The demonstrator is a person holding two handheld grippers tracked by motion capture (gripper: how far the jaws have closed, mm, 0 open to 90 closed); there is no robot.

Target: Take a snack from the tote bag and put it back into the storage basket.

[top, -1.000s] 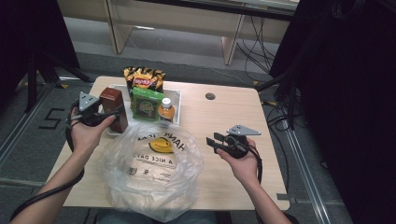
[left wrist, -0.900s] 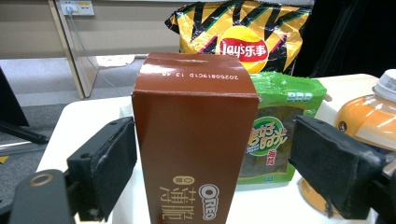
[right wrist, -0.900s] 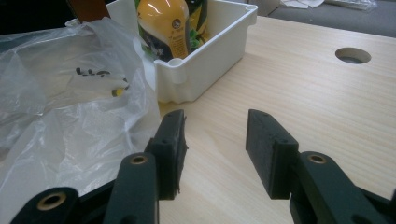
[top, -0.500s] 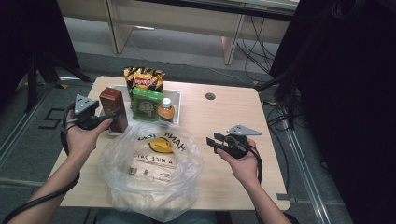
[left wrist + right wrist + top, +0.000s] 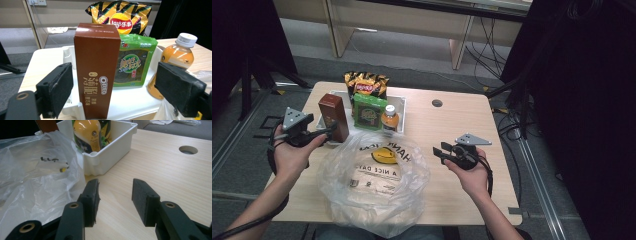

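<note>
High view looks down; claw views sit close — sharing the white tray [image 5: 402, 102].

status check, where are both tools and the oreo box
Left tool open, jaws either side of the Oreo box, not gripping. Right tool open, empty over the table. Box upright in white tray, nothing blocking.

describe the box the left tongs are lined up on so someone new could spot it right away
Start at the white tray at the far left of the wooden table. At its left end, nearest the left tongs, stands the brown box. It is the only tall, upright carton there, plain brown with an Oreo logo, beside a green snack packet, a yellow chip bag and an orange bottle.
</note>
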